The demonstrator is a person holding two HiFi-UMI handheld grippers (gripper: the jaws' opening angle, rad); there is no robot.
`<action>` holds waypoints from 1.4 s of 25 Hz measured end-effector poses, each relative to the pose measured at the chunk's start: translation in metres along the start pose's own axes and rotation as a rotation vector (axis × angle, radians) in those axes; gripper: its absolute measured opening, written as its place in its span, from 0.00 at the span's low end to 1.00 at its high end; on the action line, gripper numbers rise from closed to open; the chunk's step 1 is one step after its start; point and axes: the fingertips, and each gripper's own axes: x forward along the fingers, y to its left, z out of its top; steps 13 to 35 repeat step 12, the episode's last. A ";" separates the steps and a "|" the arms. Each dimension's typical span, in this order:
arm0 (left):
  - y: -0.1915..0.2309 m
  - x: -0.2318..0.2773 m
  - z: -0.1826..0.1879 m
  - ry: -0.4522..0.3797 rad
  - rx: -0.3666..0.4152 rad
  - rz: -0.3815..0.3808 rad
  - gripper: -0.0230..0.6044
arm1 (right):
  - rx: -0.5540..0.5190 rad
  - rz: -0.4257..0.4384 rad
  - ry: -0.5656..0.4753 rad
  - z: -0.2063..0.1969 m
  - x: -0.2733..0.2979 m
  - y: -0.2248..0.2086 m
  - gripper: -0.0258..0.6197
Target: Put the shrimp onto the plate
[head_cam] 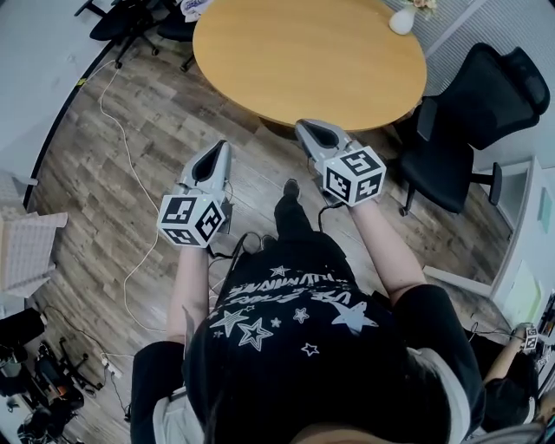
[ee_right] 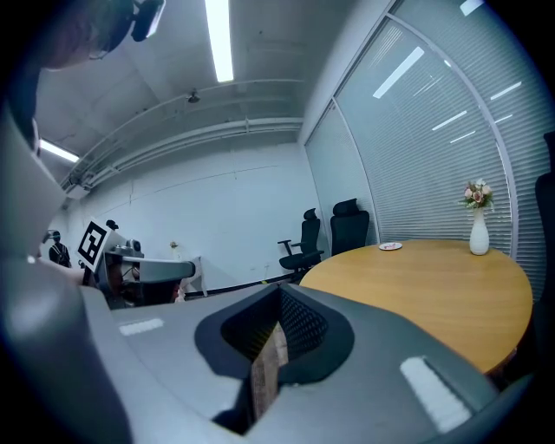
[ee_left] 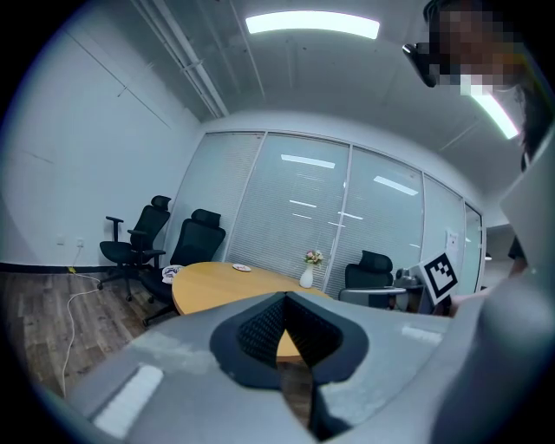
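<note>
Two closed: left gripper (head_cam: 220,147), right gripper (head_cam: 303,127), before one table (head_cam: 303,61).

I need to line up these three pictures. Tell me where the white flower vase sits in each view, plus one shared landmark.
Head view: white flower vase at the top edge, right of centre.
Left gripper view: vase just right of centre, slightly below mid-height.
Right gripper view: vase at the far right, mid-height.
Shared landmark: the round wooden table it stands on.
</note>
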 end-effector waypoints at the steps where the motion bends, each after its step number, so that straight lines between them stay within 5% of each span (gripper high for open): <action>1: -0.004 -0.003 -0.004 0.003 -0.002 -0.001 0.04 | -0.002 0.000 0.004 -0.003 -0.005 0.003 0.04; 35: -0.022 -0.034 -0.014 -0.018 -0.018 -0.001 0.04 | -0.024 -0.027 0.010 -0.016 -0.041 0.022 0.04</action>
